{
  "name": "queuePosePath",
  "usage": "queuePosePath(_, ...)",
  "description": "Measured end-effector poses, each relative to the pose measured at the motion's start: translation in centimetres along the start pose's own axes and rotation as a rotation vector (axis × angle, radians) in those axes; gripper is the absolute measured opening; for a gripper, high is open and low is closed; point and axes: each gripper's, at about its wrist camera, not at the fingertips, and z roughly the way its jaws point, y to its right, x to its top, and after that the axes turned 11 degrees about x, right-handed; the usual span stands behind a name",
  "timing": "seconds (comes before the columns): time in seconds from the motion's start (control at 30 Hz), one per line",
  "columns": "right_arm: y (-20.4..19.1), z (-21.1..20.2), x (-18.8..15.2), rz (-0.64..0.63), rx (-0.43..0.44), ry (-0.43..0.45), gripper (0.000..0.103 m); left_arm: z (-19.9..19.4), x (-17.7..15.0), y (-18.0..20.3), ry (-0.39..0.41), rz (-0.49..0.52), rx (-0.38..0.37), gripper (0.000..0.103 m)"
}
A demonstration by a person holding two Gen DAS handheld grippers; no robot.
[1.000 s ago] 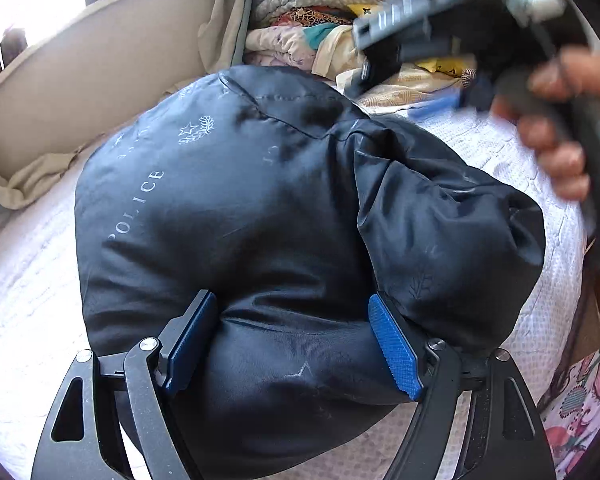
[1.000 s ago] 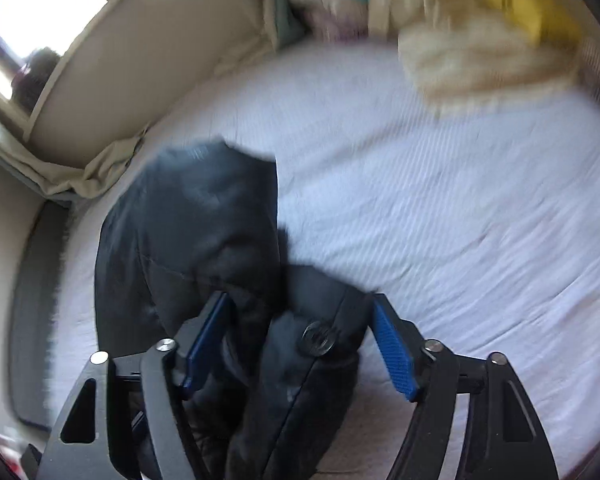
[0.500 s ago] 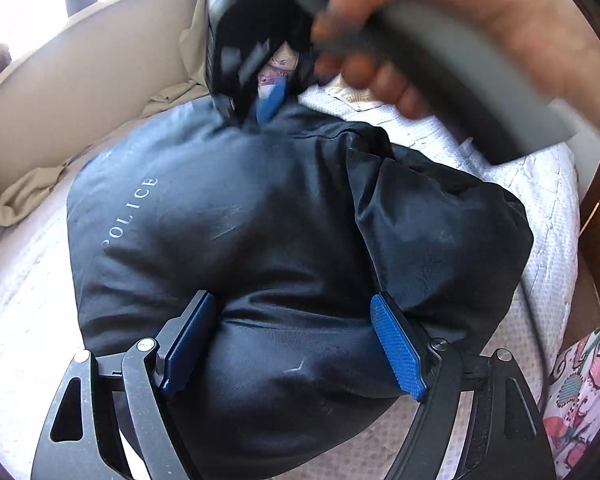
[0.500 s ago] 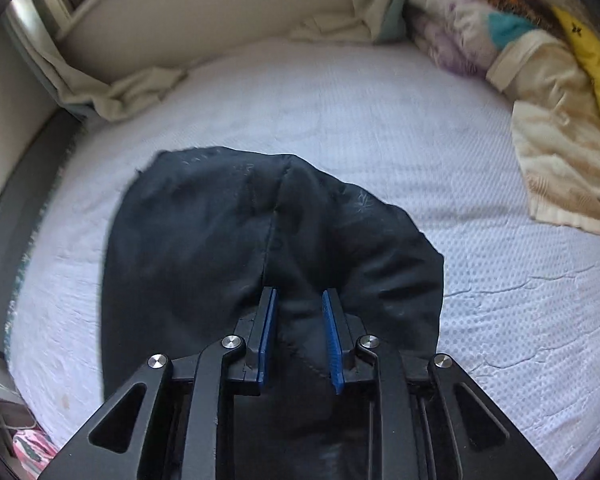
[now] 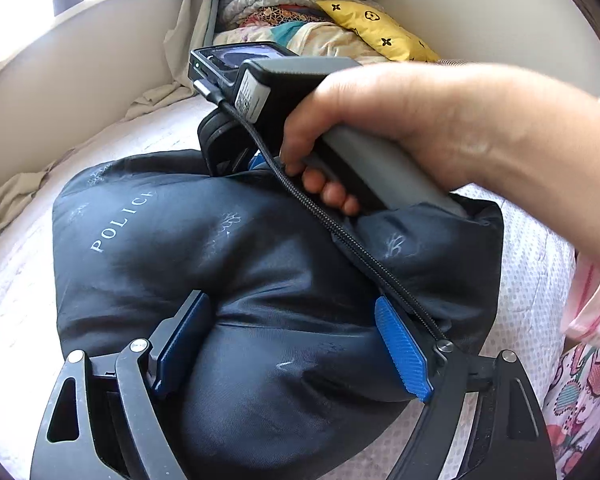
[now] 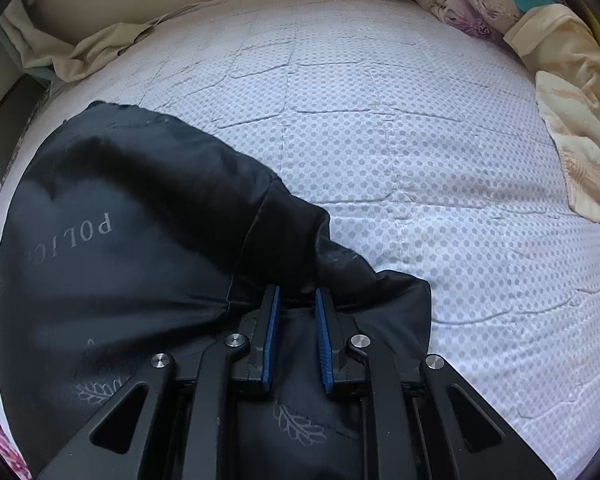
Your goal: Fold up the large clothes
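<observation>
A dark navy padded jacket printed "POLICE" lies bunched on the white mattress. My left gripper is open, its blue pads pressed against the near bulge of the jacket on either side. My right gripper is nearly closed and pinches a fold of the jacket at its far edge. In the left wrist view the right gripper's fingertips are hidden behind its body and the hand holding it.
The white dotted mattress stretches beyond the jacket. A pile of folded bedding and a yellow pillow sit at the head of the bed. A beige sheet is crumpled along the wall. A cream towel lies at the right.
The right gripper has closed on a fold at the jacket's far edge and moved left across the jacket. The left gripper has stayed open against the near bulge.
</observation>
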Motion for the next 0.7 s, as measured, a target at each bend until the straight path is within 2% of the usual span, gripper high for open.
queuePosePath(0.17, -0.6, -0.9, -0.5, -0.011, -0.035, 0.052, 0.010, -0.2, 0.2, -0.2, -0.022, 0.009, 0.006, 0.087)
queuePosePath(0.27, -0.6, -4.7, -1.0, 0.024, -0.004, 0.074, 0.016, -0.4, 0.3, -0.8, -0.037, -0.017, -0.010, 0.088)
queuePosePath(0.33, -0.9, -8.9, -2.0, 0.023, 0.042, 0.133, 0.033, -0.5, 0.4, -1.3, -0.045, -0.039, -0.020, 0.088)
queuePosePath(0.37, -1.3, -11.2, -2.9, -0.001, 0.057, 0.160, 0.035, -0.5, 0.4, -1.4, -0.048, -0.044, -0.019, 0.088)
queuePosePath(0.47, -3.1, -16.7, -6.5, -0.091, 0.129, 0.212, 0.036, -0.6, 0.5, -1.3, -0.052, -0.041, -0.007, 0.089)
queuePosePath(0.53, -3.6, -18.4, -8.4, -0.129, 0.165, 0.217, 0.036, -0.6, 0.6, -1.1, -0.054, -0.041, -0.002, 0.089)
queuePosePath(0.6, -3.6, -18.3, -10.8, -0.133, 0.166, 0.177, 0.034, -0.5, 0.5, -1.0, -0.056, -0.038, 0.001, 0.089)
queuePosePath(0.7, -2.8, -16.4, -13.1, -0.124, 0.123, 0.108, 0.023, -0.4, 0.8, -0.8, -0.063, -0.036, 0.003, 0.089)
